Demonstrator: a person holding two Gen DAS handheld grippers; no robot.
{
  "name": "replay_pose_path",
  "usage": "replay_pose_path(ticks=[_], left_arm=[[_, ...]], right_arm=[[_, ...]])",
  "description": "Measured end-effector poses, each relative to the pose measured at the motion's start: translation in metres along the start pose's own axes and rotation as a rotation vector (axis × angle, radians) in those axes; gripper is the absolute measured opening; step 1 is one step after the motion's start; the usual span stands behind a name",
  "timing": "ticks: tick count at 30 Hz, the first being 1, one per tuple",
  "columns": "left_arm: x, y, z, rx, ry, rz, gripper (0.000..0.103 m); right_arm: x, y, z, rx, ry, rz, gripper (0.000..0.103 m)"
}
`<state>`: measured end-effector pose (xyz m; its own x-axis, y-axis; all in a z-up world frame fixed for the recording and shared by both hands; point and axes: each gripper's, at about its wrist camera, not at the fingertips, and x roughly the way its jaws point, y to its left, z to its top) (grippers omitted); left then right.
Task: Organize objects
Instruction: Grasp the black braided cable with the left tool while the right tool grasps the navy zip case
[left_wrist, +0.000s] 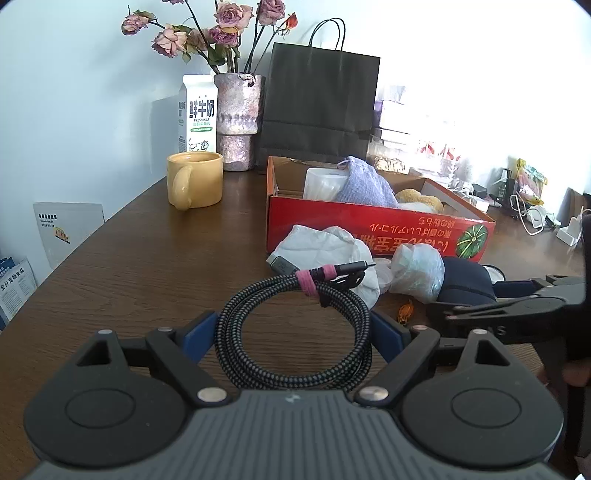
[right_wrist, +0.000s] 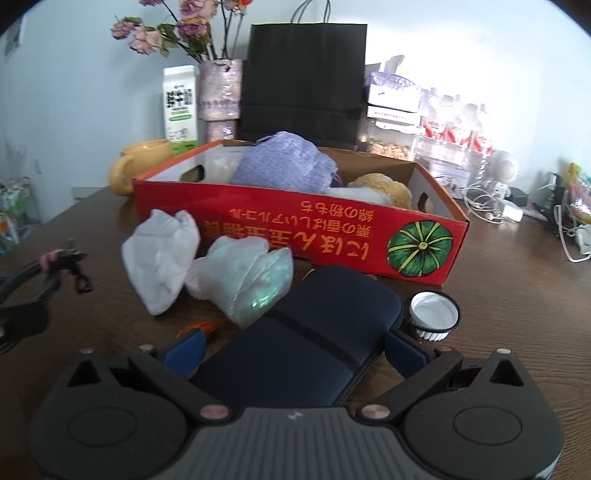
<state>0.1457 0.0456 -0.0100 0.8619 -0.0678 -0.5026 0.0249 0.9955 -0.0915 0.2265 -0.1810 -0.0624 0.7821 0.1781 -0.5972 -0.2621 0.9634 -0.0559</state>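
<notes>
Coiled cable (left_wrist: 295, 325), right view: navy pouch (right_wrist: 306, 339)

A yellow mug (left_wrist: 194, 180) stands near the desk's (left_wrist: 122, 266) left edge. Behind it, along the back edge against the wall, stand a milk carton (left_wrist: 197, 112), a stone-textured vase (left_wrist: 238, 120) of dried roses (left_wrist: 207, 33) and a black paper bag (left_wrist: 319, 101). Chargers and white cables (right_wrist: 491, 206) lie toward the back right corner.
</notes>
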Motion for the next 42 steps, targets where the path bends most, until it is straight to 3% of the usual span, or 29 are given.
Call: replay_pose_path(ticks=[7, 15, 21, 40, 42], left_arm=[[-0.002, 0.002, -0.001, -0.004, 0.000, -0.010, 0.088], [-0.005, 0.006, -0.002, -0.005, -0.002, -0.002, 0.088], [-0.008, 0.010, -0.003, -0.008, 0.000, 0.007, 0.088], [-0.007, 0.002, -0.003, -0.001, 0.002, -0.005, 0.088], [-0.006, 0.000, -0.003, 0.000, 0.004, -0.010, 0.088]], right_arm=[[0.005, -0.004, 0.000, 0.013, 0.014, -0.010, 0.102], [-0.012, -0.023, -0.009, -0.050, 0.001, 0.091, 0.084], [-0.022, -0.044, -0.016, -0.106, 0.022, 0.169, 0.077], [-0.004, -0.049, -0.019, -0.025, 0.025, 0.129, 0.077], [-0.004, -0.049, -0.018, -0.019, 0.021, 0.130, 0.069]])
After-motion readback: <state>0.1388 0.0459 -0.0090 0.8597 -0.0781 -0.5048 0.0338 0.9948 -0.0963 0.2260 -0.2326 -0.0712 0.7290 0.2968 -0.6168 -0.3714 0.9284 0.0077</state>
